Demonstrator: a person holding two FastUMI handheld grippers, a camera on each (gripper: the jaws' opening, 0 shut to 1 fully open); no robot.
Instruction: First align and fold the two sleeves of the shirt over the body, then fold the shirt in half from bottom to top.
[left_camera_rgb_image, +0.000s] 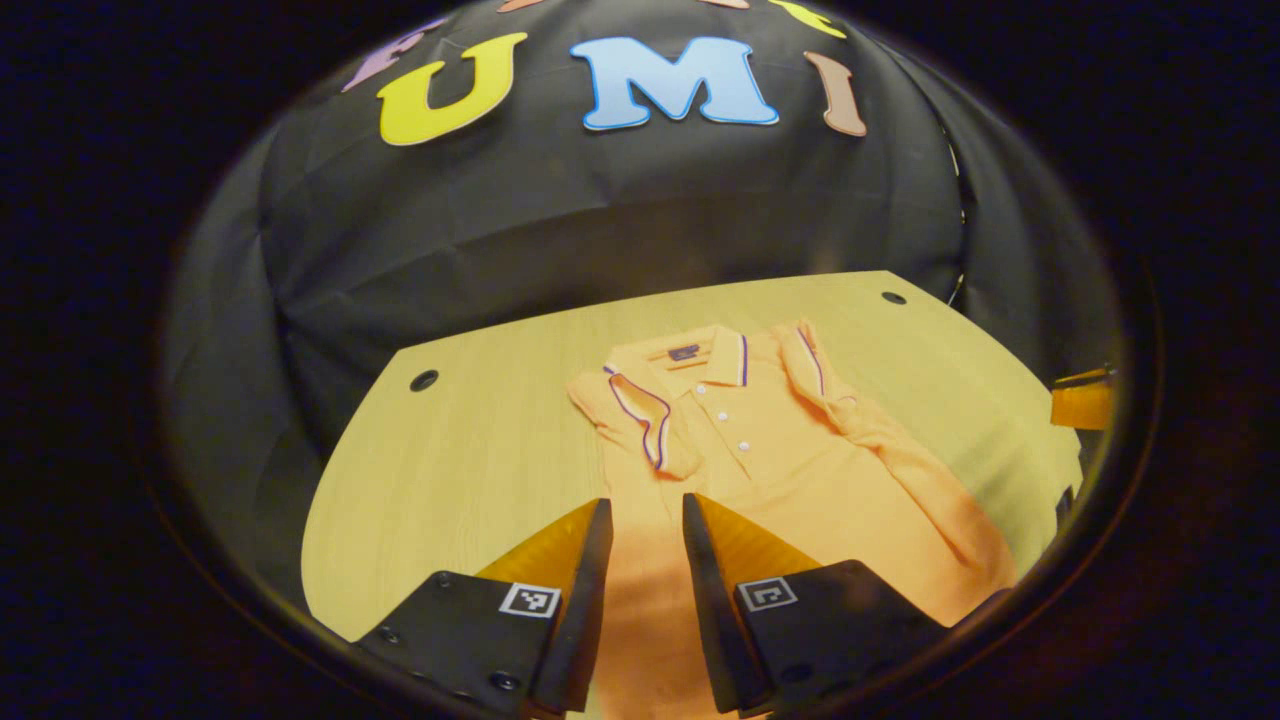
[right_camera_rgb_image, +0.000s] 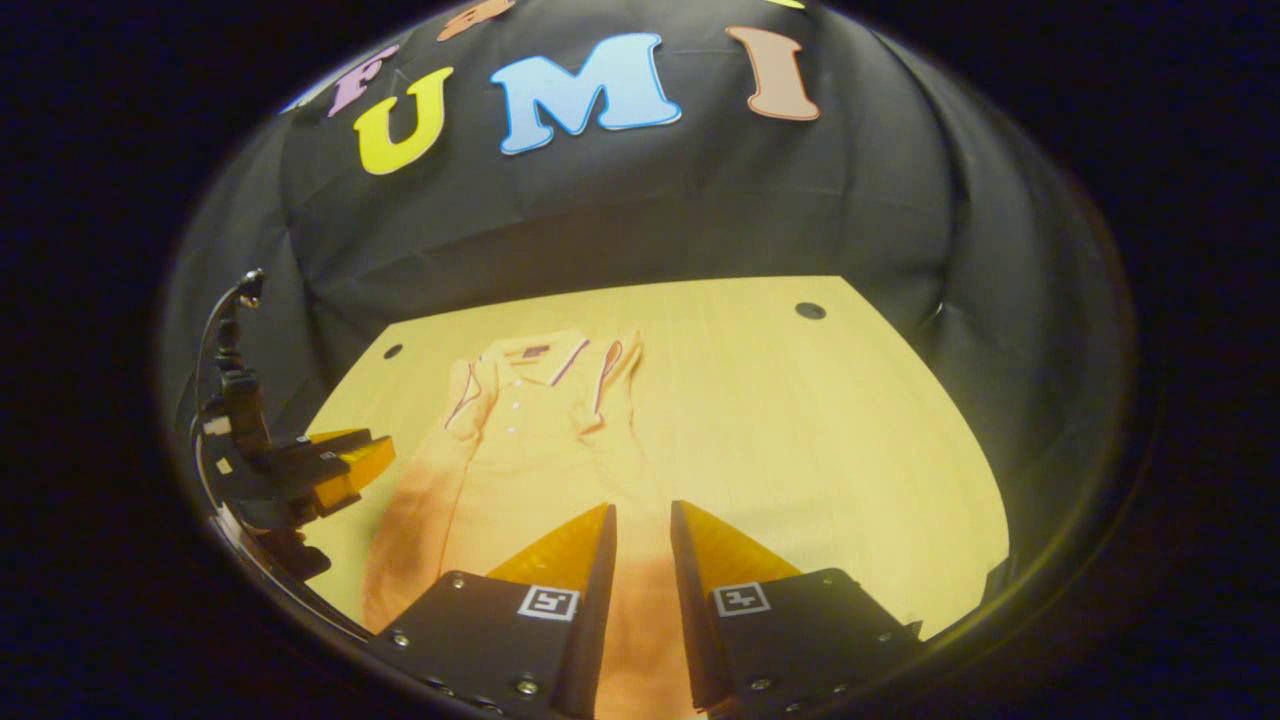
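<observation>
Both tongs (left_camera_rgb_image: 647, 510) (right_camera_rgb_image: 642, 515) gape over sleeve-folded shirt (left_camera_rgb_image: 760, 450).

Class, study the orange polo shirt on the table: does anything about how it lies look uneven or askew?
Yes. On the shirt, one sleeve lies folded over the chest, while the other sleeve is only bunched along the edge, so the folds look mismatched.

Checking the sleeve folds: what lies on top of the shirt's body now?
Both sleeves are folded over the shirt on the table; the cloth beneath them is covered.
</observation>
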